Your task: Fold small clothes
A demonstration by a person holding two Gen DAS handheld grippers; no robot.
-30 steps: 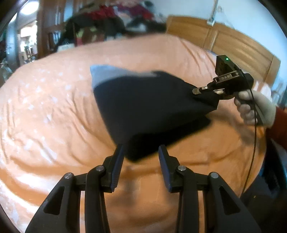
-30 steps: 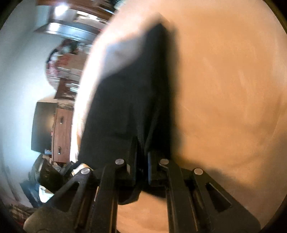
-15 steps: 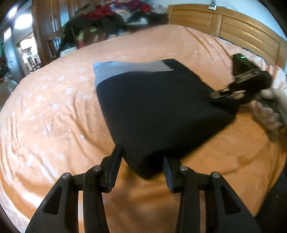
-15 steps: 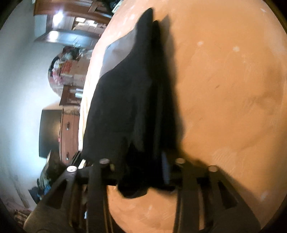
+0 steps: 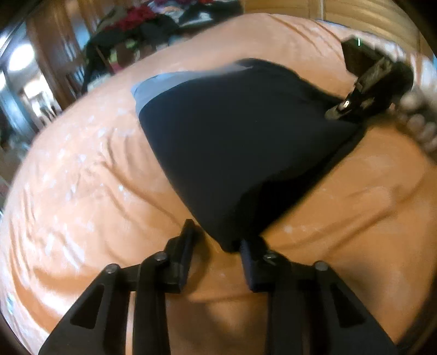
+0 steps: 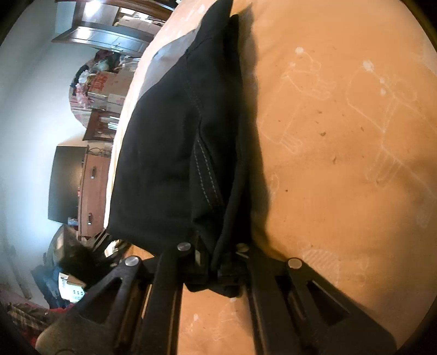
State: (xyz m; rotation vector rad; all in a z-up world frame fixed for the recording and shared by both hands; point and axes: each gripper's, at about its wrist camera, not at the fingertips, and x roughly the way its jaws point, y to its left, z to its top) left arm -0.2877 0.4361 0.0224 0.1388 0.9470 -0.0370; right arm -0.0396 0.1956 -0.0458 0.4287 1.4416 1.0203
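Observation:
A folded black garment (image 5: 245, 142) with a grey waistband (image 5: 153, 87) lies on the orange bed sheet (image 5: 82, 191). Its near corner sits between the spread fingers of my left gripper (image 5: 217, 247), which is open; the cloth touches the right finger (image 5: 250, 262). My right gripper (image 5: 355, 106), held by a hand in a pale glove (image 5: 420, 128), grips the garment's far right corner and holds it slightly off the sheet. In the right wrist view that gripper (image 6: 215, 262) is shut on bunched layers of the black garment (image 6: 177, 136).
A wooden headboard (image 5: 355, 16) runs along the bed's far right. Piles of clothes (image 5: 142, 30) sit beyond the bed's far edge. Wooden cabinets (image 6: 92, 174) and boxes (image 6: 106, 84) stand at the room's side. Bare sheet (image 6: 341, 163) spreads right of the garment.
The right gripper, open half a second ago with the garment flat on the bed, has shut on its corner again and raised it. The left gripper stays open at the near corner.

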